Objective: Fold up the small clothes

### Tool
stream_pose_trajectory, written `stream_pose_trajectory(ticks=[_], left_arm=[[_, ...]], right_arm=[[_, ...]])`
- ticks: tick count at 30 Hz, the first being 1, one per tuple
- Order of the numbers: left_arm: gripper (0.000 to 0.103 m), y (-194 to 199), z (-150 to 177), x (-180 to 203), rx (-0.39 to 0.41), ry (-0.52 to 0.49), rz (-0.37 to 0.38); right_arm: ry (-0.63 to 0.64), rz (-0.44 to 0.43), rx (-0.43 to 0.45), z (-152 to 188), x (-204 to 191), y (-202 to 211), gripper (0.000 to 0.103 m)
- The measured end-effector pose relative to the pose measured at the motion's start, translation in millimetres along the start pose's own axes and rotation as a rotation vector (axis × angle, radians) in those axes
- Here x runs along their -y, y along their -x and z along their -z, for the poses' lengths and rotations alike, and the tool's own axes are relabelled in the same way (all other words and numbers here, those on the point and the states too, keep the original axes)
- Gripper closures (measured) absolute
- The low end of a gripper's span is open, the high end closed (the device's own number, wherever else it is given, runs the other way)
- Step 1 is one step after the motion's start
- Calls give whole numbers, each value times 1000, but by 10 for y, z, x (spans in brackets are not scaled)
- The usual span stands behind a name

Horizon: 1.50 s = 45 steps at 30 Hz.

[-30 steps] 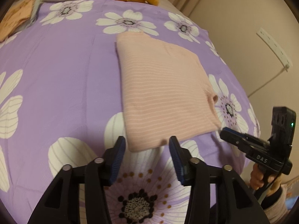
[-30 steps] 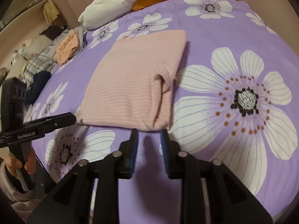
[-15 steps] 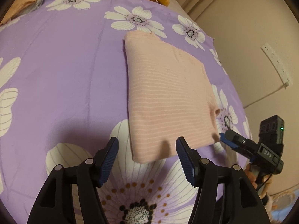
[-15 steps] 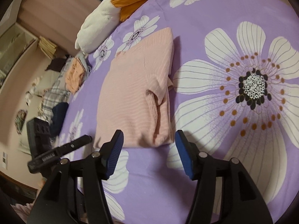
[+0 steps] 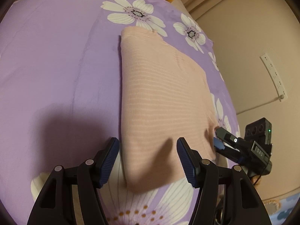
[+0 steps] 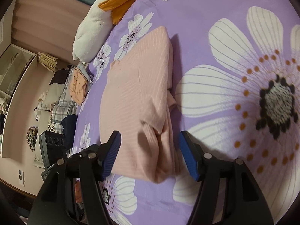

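Purple floral bedsheet (image 5: 56, 75), bedroom. Pink striped top (image 5: 159, 103) lies half-folded mid-bed, near hem between your grippers. Left gripper (image 5: 148, 159) spread wide, holding nothing; right gripper (image 6: 150, 153) same, straddling loose sleeve layers. Risk: pinch only top layer, fold slides apart. Versus a second ago: right fingers widened, both moved closer.

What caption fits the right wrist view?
Open right gripper straddling the near edge of the folded pink top on the purple floral bedsheet.

Folded garment (image 5: 161, 101) on the bed (image 5: 56, 65)
A plush toy (image 6: 91, 30) lies behind it; stacked clothes (image 6: 77, 86) lie left.
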<state>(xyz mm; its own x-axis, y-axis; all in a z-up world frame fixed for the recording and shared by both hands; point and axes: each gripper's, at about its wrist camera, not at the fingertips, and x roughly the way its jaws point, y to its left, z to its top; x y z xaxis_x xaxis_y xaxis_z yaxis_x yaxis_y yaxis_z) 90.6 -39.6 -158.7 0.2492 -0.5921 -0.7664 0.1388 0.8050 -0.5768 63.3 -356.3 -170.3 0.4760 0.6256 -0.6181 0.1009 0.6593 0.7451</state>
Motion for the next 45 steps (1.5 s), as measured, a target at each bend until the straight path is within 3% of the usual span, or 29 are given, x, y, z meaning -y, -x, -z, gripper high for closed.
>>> stream_pose_trajectory(ticks=[27,38,45], left_arm=[[41,-378,-478,-69,13,1,72],[41,-478,-575,-54,18,-15,75],[45,-491,-567,34,36,-55,23]], right_arm=[[86,-24,-33,-540,-96,-527,39],[100,-18,2,-666,-103,-658,59],[162,8,34,-597,-214,-630,74]])
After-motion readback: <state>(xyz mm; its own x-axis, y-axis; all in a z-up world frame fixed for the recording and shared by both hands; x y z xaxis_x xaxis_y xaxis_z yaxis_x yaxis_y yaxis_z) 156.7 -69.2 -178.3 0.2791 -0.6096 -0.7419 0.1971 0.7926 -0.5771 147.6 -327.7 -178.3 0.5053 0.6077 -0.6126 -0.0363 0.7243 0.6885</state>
